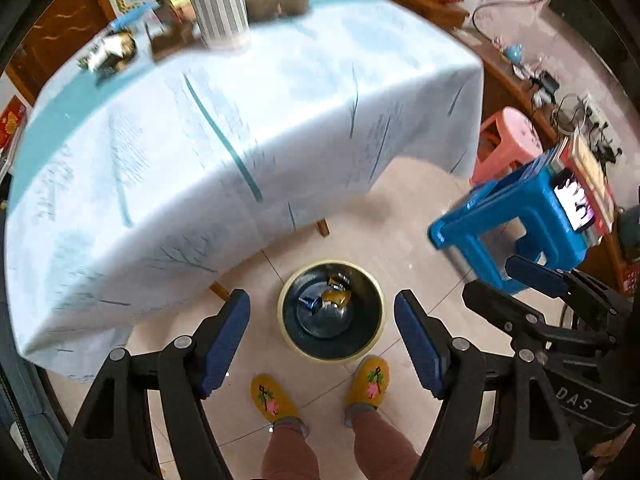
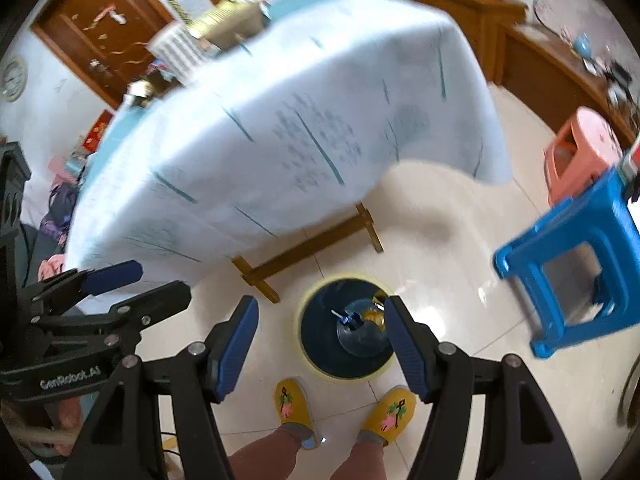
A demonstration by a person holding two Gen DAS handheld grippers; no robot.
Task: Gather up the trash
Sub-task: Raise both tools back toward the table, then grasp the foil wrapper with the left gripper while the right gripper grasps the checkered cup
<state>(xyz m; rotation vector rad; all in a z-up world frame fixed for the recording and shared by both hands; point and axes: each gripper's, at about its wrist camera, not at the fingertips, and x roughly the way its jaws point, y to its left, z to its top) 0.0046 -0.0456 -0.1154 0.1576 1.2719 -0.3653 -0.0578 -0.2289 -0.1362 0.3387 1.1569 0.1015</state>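
The left gripper (image 1: pixel 322 338) points down at the floor with its blue-padded fingers (image 1: pixel 224 338) spread wide and nothing between them. Framed in that gap is the trash bin (image 1: pixel 332 310), a dark round pail with a pale yellow rim, standing upright on the tiled floor (image 1: pixel 404 216). The right gripper (image 2: pixel 320 340) hangs the same way, fingers (image 2: pixel 238 340) wide apart and empty, with the bin (image 2: pixel 344 340) partly behind its right finger.

Bare tile lies around the bin on the sides that show. The hanging edge of the light blue tablecloth (image 1: pixel 224 132) drops close behind it, and a wooden table leg (image 2: pixel 304 248) stands just beyond. A blue stool (image 1: pixel 520 224) sits off to the right, well apart from the bin, with a pink stool (image 1: pixel 508 144) farther back.

Inside the bin lie crumpled wrappers (image 1: pixel 336 296), yellow-gold and blue, resting on the dark bottom.

Both grippers are held side by side above the bin, tilted steeply downward, over the person's yellow embroidered slippers (image 1: pixel 366 382), which stand just beside the bin's near rim. On the tabletop sit a white ribbed container (image 1: pixel 220 6) and blurred clutter.
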